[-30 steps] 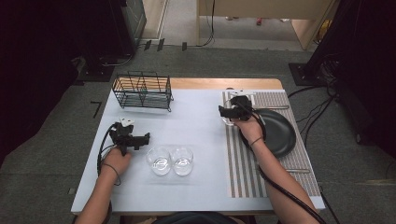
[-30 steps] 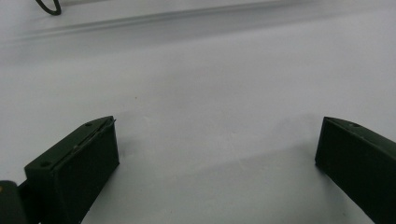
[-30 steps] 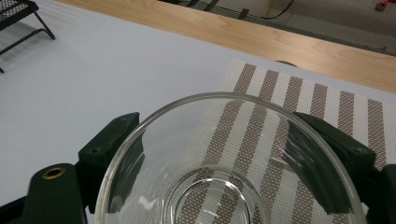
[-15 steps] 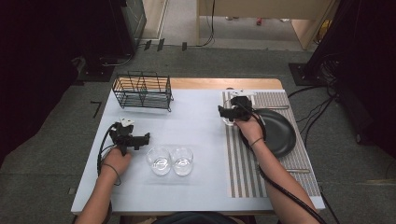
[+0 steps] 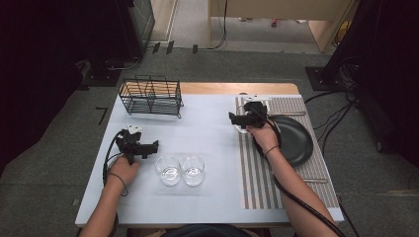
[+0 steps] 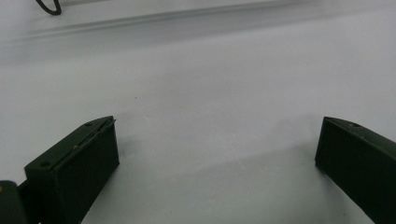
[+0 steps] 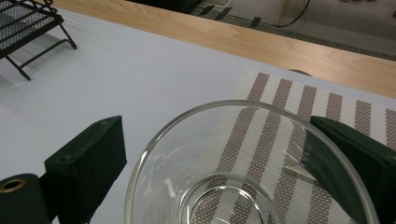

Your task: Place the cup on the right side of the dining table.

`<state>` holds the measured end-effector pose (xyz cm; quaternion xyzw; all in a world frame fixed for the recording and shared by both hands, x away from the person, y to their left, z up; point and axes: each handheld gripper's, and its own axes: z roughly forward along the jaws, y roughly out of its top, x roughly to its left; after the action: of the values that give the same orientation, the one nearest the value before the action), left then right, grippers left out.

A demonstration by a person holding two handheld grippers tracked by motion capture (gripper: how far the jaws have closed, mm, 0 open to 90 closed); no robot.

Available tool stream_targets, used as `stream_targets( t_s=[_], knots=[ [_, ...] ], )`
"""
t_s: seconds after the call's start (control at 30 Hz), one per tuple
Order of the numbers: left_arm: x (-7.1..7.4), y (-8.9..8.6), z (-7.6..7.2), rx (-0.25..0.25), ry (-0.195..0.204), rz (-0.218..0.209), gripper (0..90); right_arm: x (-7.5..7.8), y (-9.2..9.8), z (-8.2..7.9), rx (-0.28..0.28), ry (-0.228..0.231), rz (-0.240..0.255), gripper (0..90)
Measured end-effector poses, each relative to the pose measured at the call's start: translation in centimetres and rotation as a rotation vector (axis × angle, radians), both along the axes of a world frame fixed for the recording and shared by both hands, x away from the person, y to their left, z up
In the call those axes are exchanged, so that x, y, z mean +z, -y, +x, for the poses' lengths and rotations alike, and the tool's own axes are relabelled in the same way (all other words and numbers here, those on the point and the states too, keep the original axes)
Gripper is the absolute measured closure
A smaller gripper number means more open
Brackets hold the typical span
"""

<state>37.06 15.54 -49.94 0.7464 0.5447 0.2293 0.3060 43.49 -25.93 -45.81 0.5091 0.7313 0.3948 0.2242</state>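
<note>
A clear glass (image 7: pixel 224 196) stands on the striped placemat (image 7: pixel 289 93), also seen in the high view as the glass (image 5: pixel 242 127) at the mat's far left corner. My right gripper (image 7: pixel 215 125) has just been opening; the glass sits between its jaws, and the left fingertip (image 7: pixel 93 154) stands clear of the rim. In the high view the right gripper (image 5: pixel 236 118) points left. My left gripper (image 6: pixel 217 123) is open wide over bare white table (image 6: pixel 210 70). The high view shows the left gripper (image 5: pixel 154 146) just left of two more clear glasses (image 5: pixel 168 169) (image 5: pixel 192 169).
A black wire rack (image 5: pixel 150 95) stands at the table's far left, and its corner shows as the rack (image 7: pixel 23 23) in the right gripper view. A black plate (image 5: pixel 291 139) lies on the placemat (image 5: pixel 257 168), right of my right hand. A wooden strip runs along the far edge.
</note>
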Motion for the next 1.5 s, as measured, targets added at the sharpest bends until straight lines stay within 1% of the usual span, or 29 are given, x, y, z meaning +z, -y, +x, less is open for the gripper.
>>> stream_targets(
  t_s=[0.43,0.63,0.8,1.1,1.5],
  knots=[
    [0.0,0.0,0.0,0.0,0.0,0.0,0.0,0.6,0.1,-0.3,-0.013,0.026,-0.014,5.9],
    [0.0,0.0,0.0,0.0,0.0,0.0,0.0,0.8,0.1,-0.4,-0.011,0.032,-0.014,5.9],
    [0.0,0.0,0.0,0.0,0.0,0.0,0.0,1.1,0.0,-0.5,-0.003,0.044,-0.023,5.9],
    [0.0,0.0,0.0,0.0,0.0,0.0,0.0,1.6,0.0,-0.8,-0.004,0.053,-0.02,6.1],
    [0.0,0.0,0.0,0.0,0.0,0.0,0.0,2.0,-0.1,-1.0,0.0,0.056,-0.032,6.2]
  ],
)
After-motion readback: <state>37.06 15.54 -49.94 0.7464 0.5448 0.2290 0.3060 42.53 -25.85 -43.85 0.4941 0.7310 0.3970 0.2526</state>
